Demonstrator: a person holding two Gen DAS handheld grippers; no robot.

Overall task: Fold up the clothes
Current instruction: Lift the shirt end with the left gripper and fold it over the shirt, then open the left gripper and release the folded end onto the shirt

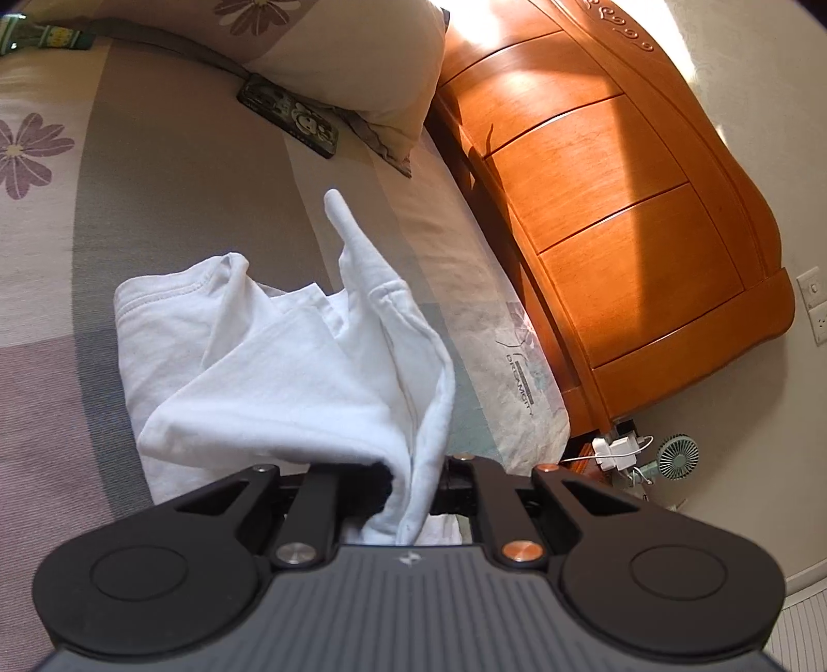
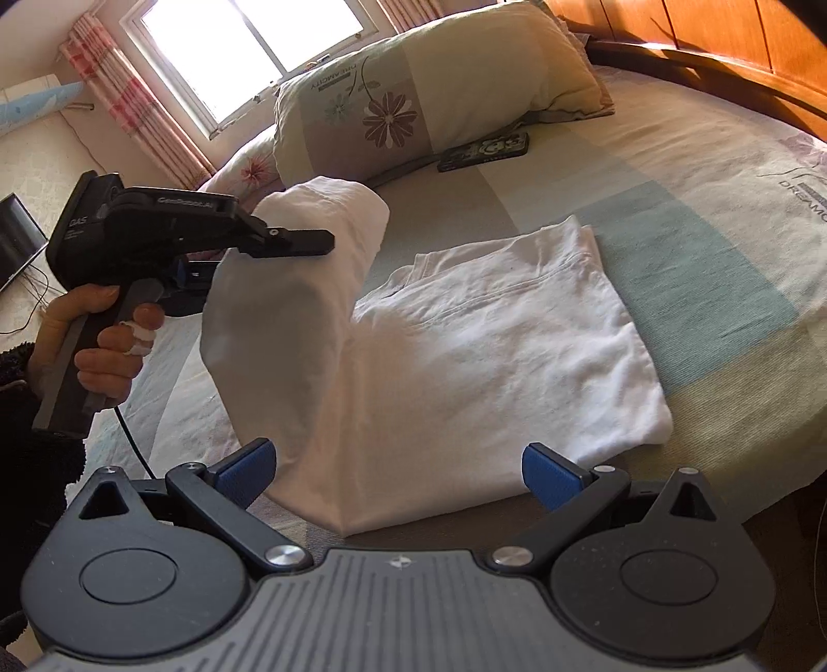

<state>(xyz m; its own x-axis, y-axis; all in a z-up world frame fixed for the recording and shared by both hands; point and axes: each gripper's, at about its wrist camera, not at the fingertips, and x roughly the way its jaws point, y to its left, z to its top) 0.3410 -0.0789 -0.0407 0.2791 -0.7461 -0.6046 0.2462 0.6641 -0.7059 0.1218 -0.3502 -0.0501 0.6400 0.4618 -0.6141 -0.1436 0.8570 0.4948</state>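
A white garment (image 2: 496, 331) lies partly folded on the bed (image 2: 698, 269). One side of it is lifted into a tall hanging fold (image 2: 289, 331). In the right wrist view my left gripper (image 2: 315, 242), held by a hand (image 2: 103, 331), is shut on the top of that raised fold. From the left wrist view the white garment (image 1: 289, 372) drapes out of my left gripper (image 1: 408, 496) and hides the fingertips. My right gripper (image 2: 398, 465) stands open low at the near edge. The garment's near fold sits between its blue pads (image 2: 550, 468), and they do not press on it.
A flowered pillow (image 2: 413, 98) and a dark phone case (image 2: 486, 150) lie at the head of the bed. A wooden headboard (image 1: 610, 207) rises beside the mattress. On the floor beyond it are a small fan (image 1: 677, 457) and a white charger (image 1: 615, 447). A window (image 2: 248, 46) is behind the pillow.
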